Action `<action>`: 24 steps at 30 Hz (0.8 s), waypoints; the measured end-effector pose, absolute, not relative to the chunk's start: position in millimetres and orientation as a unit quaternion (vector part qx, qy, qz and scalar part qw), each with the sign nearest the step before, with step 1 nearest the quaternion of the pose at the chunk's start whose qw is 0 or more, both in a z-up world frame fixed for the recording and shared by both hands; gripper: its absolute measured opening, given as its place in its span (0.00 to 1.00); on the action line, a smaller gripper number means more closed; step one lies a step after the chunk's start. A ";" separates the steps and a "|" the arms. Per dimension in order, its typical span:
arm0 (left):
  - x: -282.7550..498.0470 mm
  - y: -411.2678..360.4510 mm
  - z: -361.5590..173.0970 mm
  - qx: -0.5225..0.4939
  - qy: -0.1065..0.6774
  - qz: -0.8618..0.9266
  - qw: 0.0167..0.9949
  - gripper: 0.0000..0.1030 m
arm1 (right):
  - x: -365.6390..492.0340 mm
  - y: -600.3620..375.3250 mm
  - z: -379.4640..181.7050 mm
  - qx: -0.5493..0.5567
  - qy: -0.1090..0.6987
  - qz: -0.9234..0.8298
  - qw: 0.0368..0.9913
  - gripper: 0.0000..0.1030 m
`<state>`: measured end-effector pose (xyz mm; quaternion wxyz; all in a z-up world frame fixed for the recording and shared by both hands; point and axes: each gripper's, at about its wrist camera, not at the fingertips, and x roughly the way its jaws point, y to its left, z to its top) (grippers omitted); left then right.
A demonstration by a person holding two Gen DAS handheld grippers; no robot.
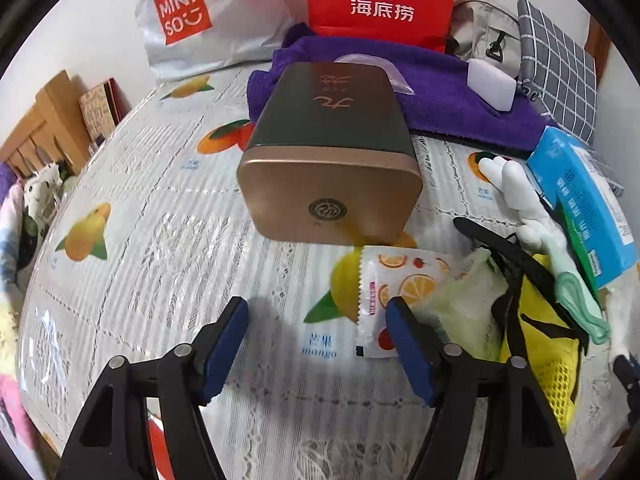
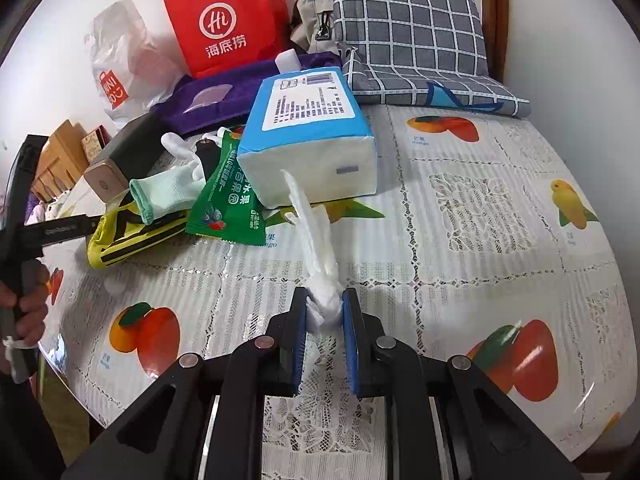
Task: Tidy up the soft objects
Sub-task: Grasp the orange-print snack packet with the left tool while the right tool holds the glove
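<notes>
Right wrist alone shows right tongs (image 2: 325,307) pinching a tissue (image 2: 316,236).

A lived-in home, dining table under a fruit-print plastic tablecloth (image 2: 460,208), red restaurant takeaway bag (image 1: 380,0) and white shop carrier bag (image 1: 200,20) against the wall, checked chair cushion (image 2: 408,28), wooden furniture (image 1: 44,120)

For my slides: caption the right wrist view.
Right hand-held gripper pinches a white tissue pulled from the blue tissue pack on the fruit-print tablecloth.
</notes>
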<state>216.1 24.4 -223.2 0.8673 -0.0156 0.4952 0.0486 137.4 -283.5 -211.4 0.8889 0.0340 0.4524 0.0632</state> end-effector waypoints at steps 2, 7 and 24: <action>217.0 29.9 -223.6 -0.024 0.501 0.040 0.864 0.69 | 138.2 -282.2 -211.7 0.033 0.452 0.062 0.889 0.16; 206.3 48.5 -224.3 -0.009 0.499 0.061 0.864 0.70 | 138.4 -278.8 -212.0 0.029 0.452 0.064 0.889 0.16; 205.7 20.4 -208.5 -0.002 0.470 -0.042 0.881 0.65 | 136.8 -282.0 -213.4 0.035 0.451 0.065 0.890 0.17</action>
